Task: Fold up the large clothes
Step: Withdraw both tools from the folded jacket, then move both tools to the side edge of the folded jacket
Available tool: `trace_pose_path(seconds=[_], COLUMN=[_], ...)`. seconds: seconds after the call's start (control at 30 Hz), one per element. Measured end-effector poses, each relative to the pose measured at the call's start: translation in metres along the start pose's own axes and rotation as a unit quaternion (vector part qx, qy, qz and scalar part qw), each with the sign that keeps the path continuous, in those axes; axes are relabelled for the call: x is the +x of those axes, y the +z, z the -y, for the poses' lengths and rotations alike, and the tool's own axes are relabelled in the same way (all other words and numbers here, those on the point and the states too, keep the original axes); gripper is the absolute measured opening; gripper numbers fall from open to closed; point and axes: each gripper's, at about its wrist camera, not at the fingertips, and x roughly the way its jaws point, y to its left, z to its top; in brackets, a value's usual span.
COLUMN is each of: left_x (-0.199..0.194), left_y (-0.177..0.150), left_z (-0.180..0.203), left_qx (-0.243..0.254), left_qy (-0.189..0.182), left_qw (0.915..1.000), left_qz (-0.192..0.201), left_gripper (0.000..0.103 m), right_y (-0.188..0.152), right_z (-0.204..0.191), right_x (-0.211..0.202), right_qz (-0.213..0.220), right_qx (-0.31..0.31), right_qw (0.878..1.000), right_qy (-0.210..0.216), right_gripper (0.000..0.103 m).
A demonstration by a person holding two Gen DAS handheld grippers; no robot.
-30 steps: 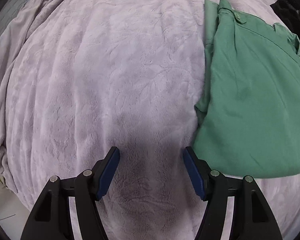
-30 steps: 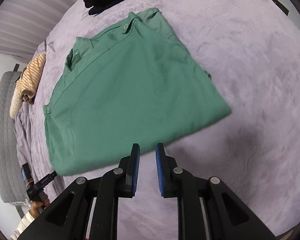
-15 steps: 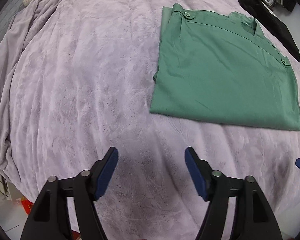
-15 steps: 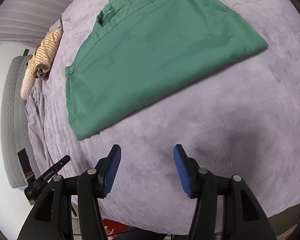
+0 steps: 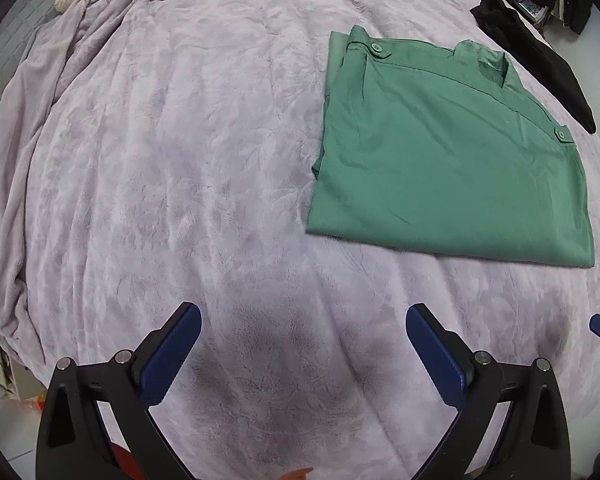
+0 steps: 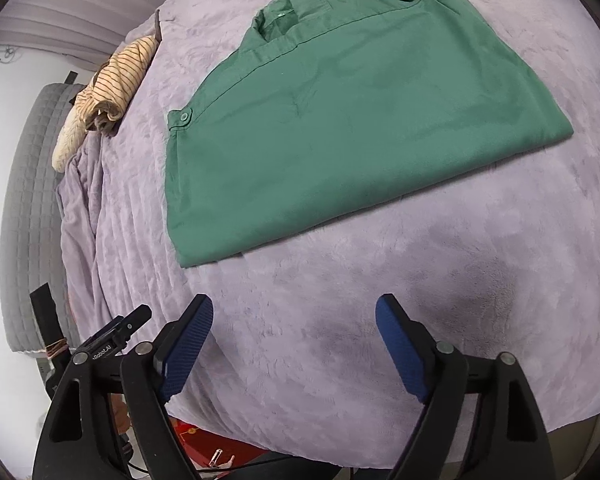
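We held both grippers above the blanket (image 5: pixel 172 168), pointing steeply down, with nothing between the pads of either. The left gripper (image 5: pixel 303 347) had its jaws spread wide and still opening over bare plush at the bottom of the left wrist view; the right gripper (image 6: pixel 294 338) was likewise opening, its blue pads apart over the bare blanket at the bottom of its own frame. A sliver of the right gripper also showed at the right edge of the left view.

The shirt (image 5: pixel 440 152) lay in the upper right of the left view and across the upper middle of the right view (image 6: pixel 340 112). It sat as a flat, squared packet, collar and buttoned shoulder tabs along the far edge, lower hem nearest us, sleeves tucked out of sight. We judged the fold finished, or nearly so: the edges were straight and no loose cloth hung out. Both grippers stood well clear of the shirt, which we took as letting go so the packet would keep its shape.

A striped garment (image 6: pixel 112 80) was bunched at the upper left of the right view, beside a pale pillow. A black garment (image 5: pixel 536 60) lay at the far upper right of the left view. We supposed either could be the next piece to fold, hence the wide jaws, ready for thick cloth.
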Motion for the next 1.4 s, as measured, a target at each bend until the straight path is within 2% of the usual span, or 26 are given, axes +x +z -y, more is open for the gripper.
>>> trace_pose_path(seconds=[0.03,0.07,0.23,0.47,0.63,1.4], left_x=[0.003,0.005,0.008,0.012,0.016,0.041], left_y=[0.001,0.002,0.004,0.006,0.008,0.012], left_z=[-0.001,-0.002,-0.002,0.003,0.005,-0.002], left_qx=[-0.003,-0.004,0.002,0.011,0.016,0.029], left_qy=[-0.002,0.000,-0.014,-0.020,-0.022,-0.023], left_qw=[1.0000,1.0000,0.9998,0.9995,0.9993,0.9982], left_qz=[-0.004,-0.007,-0.015,-0.021,-0.026,-0.047], left_gripper=[0.103,0.103,0.103,0.103,0.103,0.103], right_y=[0.000,0.000,-0.001,-0.006,-0.011,-0.016], right_z=[-0.003,-0.006,-0.012,-0.007,-0.004,-0.002], right_x=[-0.001,-0.001,0.002,0.023,0.036,0.079], right_qz=[0.003,0.006,0.004,-0.048,-0.067,-0.104], right_qx=[-0.005,-0.009,-0.017,0.009,0.029,0.082], right_qw=[1.000,1.000,1.000,0.999,0.997,0.990], right_qy=[-0.003,-0.006,-0.010,0.001,0.006,0.040], right_gripper=[0.100,0.103,0.103,0.103,0.103,0.103])
